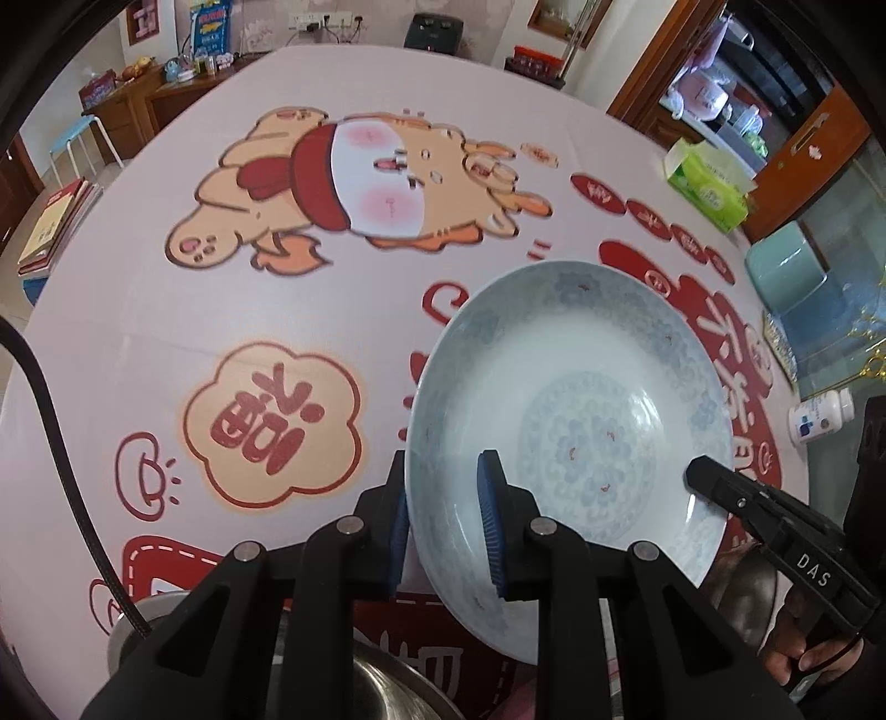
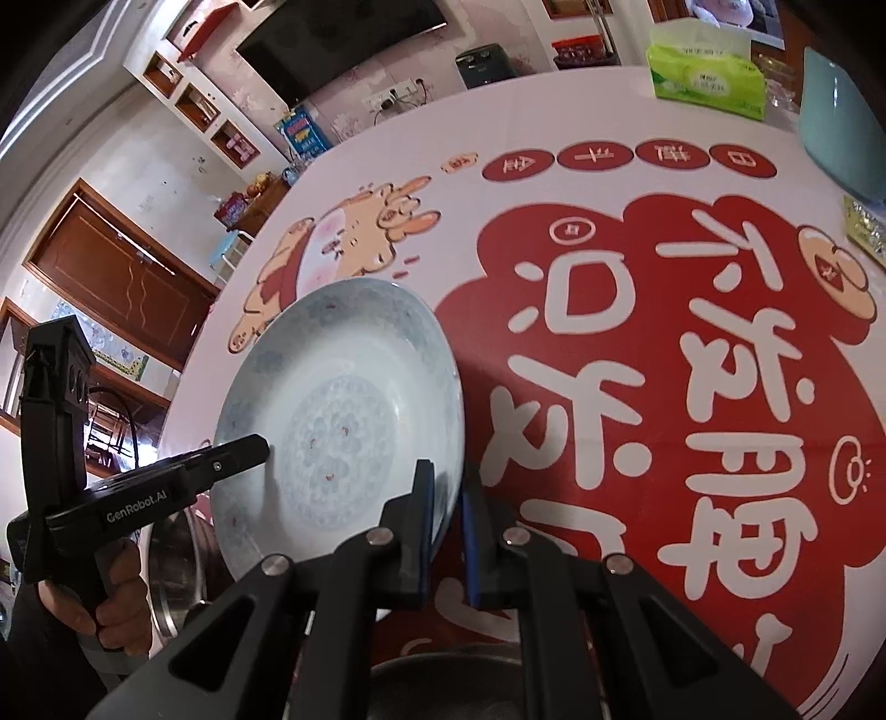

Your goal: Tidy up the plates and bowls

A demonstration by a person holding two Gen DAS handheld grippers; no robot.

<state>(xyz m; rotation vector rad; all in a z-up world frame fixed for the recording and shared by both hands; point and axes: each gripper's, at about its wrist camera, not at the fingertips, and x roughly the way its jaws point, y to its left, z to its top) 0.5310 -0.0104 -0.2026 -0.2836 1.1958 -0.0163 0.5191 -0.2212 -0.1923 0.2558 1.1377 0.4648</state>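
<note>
both claws gripped the blue-patterned plate (image 1: pixel 570 421) by opposite rims: left claw (image 1: pixel 446 520), right claw (image 2: pixel 446 531), above the bench (image 1: pixel 138 310).

This is a home, in a dining room. A big round table (image 1: pixel 138 310) has a cloth with a cartoon animal (image 1: pixel 354 188) and red writing. At 1 o'clock on the table sits a green tissue box (image 1: pixel 706 185). At 11 o'clock, past the table, are a wooden cabinet (image 1: pixel 138 105) and a blue stool (image 1: pixel 75 138). A TV (image 2: pixel 338 44) hangs on the wall
</note>
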